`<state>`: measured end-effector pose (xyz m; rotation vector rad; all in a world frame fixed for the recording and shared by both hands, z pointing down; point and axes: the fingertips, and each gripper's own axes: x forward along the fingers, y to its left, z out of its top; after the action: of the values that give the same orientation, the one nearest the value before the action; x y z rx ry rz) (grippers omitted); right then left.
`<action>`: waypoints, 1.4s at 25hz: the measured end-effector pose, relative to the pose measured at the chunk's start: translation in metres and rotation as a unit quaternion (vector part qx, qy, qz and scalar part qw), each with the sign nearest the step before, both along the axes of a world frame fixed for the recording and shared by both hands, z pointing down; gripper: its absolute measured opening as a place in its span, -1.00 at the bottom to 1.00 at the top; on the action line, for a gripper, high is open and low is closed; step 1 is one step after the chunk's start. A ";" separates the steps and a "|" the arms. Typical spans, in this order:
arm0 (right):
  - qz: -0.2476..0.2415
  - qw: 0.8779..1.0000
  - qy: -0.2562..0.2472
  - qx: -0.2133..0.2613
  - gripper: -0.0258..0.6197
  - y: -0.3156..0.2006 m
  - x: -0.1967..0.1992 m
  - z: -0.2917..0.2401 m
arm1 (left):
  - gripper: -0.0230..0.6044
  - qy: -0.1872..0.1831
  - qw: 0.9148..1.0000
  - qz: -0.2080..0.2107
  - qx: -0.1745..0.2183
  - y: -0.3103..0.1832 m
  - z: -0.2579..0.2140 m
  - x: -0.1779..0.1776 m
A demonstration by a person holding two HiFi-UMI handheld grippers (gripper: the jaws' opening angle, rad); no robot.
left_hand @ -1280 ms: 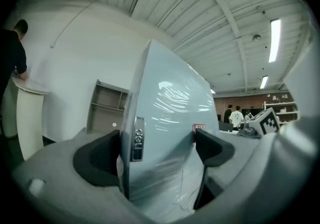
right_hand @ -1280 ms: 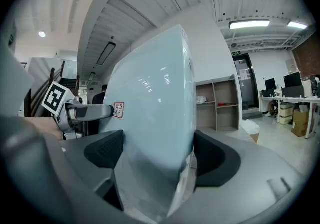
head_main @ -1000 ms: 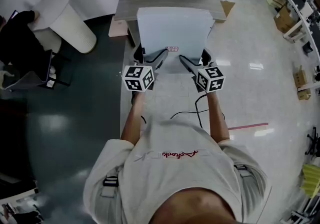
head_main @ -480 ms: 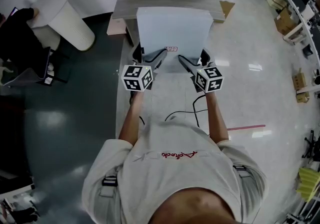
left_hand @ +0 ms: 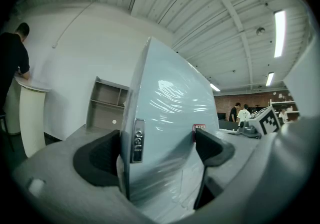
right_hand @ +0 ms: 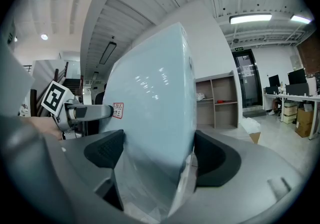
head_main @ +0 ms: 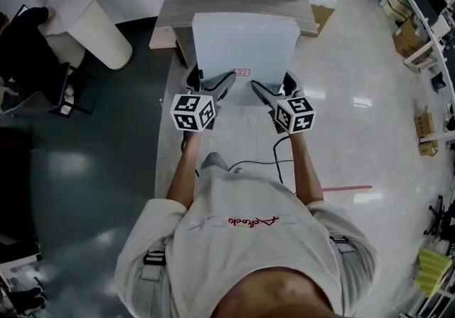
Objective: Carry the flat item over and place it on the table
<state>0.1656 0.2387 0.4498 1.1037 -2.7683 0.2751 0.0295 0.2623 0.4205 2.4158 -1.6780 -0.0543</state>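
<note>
Pale blue, film-wrapped flat panel (head_main: pixel 245 39) is held in the air, its near edge clamped by both the left gripper (head_main: pixel 213 85) and the right gripper (head_main: pixel 274 89). In the head view its far edge overlaps the grey table (head_main: pixel 178 11), with glossy floor (head_main: pixel 355 82) open to the right. Small red-and-white label (head_main: pixel 242 71) near the clamped edge; print unreadable.

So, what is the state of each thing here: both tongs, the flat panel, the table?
left tongs: shut on the flat panel, near its left side.
right tongs: shut on the flat panel, near its right side.
flat panel: held up, wrapped in clear film, not yet set down.
table: ahead, partly hidden by the panel.
</note>
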 end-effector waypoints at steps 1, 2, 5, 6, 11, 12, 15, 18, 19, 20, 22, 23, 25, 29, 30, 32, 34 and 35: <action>-0.001 1.000 0.000 0.000 0.50 -0.001 0.002 0.001 | 0.61 -0.001 1.000 -0.001 0.000 -0.001 0.000 0.002; -0.001 1.000 -0.001 0.000 0.50 -0.003 0.004 0.001 | 0.61 -0.002 1.000 -0.002 0.000 -0.002 0.001 0.004; -0.002 1.000 -0.008 -0.002 0.50 -0.010 0.006 0.000 | 0.61 -0.007 1.000 -0.003 0.001 -0.009 -0.002 0.007; -0.002 1.000 -0.010 -0.003 0.50 -0.012 0.007 0.000 | 0.61 -0.008 1.000 -0.003 0.001 -0.011 -0.002 0.007; 0.001 1.000 -0.014 -0.006 0.50 -0.028 0.005 0.007 | 0.61 -0.005 1.000 -0.003 -0.005 -0.028 0.006 0.005; 0.001 1.000 -0.014 -0.007 0.50 -0.032 0.005 0.009 | 0.61 -0.004 1.000 -0.003 -0.005 -0.033 0.008 0.005; 0.005 1.000 -0.013 -0.009 0.50 -0.049 0.003 0.013 | 0.61 -0.001 1.000 -0.002 -0.007 -0.050 0.013 0.003; 0.008 1.000 -0.011 -0.010 0.50 -0.068 -0.003 0.019 | 0.61 0.002 1.000 0.000 -0.011 -0.070 0.020 -0.004; 0.009 1.000 -0.011 -0.011 0.50 -0.075 -0.007 0.021 | 0.61 0.003 1.000 0.001 -0.012 -0.077 0.022 -0.007; 0.009 1.000 -0.011 -0.012 0.50 -0.084 -0.010 0.022 | 0.61 0.004 1.000 0.001 -0.012 -0.087 0.023 -0.010; 0.011 1.000 -0.010 -0.013 0.50 -0.104 -0.016 0.023 | 0.61 0.006 1.000 0.003 -0.013 -0.107 0.025 -0.017; 0.012 1.000 -0.009 -0.014 0.50 -0.114 -0.020 0.023 | 0.61 0.007 1.000 0.004 -0.013 -0.117 0.026 -0.021; 0.014 1.000 -0.007 -0.015 0.50 -0.137 -0.029 0.023 | 0.61 0.008 1.000 0.005 -0.014 -0.140 0.025 -0.030; 0.018 1.000 -0.005 -0.016 0.50 -0.181 -0.048 0.020 | 0.61 0.011 1.000 0.008 -0.017 -0.185 0.024 -0.049; 0.019 1.000 -0.004 -0.016 0.50 -0.192 -0.053 0.019 | 0.61 0.012 1.000 0.009 -0.017 -0.196 0.023 -0.054; 0.021 1.000 -0.002 -0.015 0.50 -0.214 -0.065 0.016 | 0.61 0.014 1.000 0.012 -0.018 -0.218 0.022 -0.066; 0.023 1.000 0.000 -0.014 0.50 -0.235 -0.078 0.013 | 0.61 0.016 1.000 0.015 -0.018 -0.240 0.020 -0.079; 0.025 1.000 0.002 -0.014 0.50 -0.245 -0.084 0.012 | 0.61 0.018 1.000 0.017 -0.018 -0.250 0.019 -0.085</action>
<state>0.0816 -0.0059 0.4619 1.1667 -2.7286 0.3159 -0.0559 0.0120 0.4392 2.4027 -1.6084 -0.0624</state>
